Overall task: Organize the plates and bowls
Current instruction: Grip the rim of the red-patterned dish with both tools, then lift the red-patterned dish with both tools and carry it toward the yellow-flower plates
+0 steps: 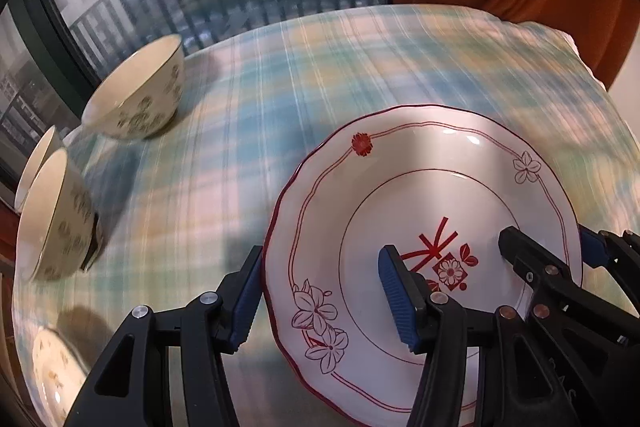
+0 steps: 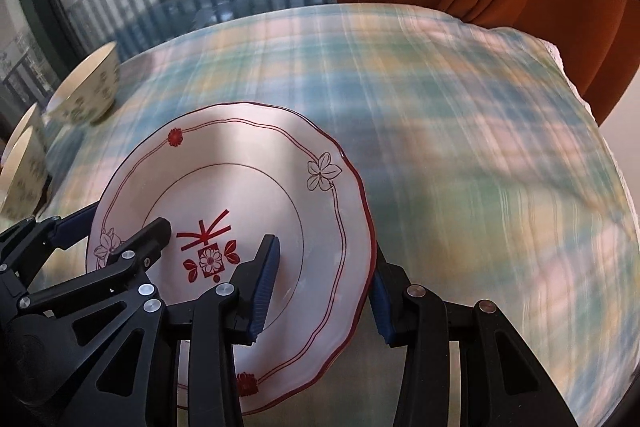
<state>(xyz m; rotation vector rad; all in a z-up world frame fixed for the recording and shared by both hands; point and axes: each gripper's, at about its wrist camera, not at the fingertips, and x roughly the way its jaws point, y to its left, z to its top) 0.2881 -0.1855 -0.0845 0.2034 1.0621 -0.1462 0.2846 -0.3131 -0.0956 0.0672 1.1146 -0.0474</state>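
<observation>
While both grippers carried the plate above the checked worktop, left gripper & right gripper jaws pinching opp. rims, best kept level w/ equal pace, towards the bowls.
</observation>
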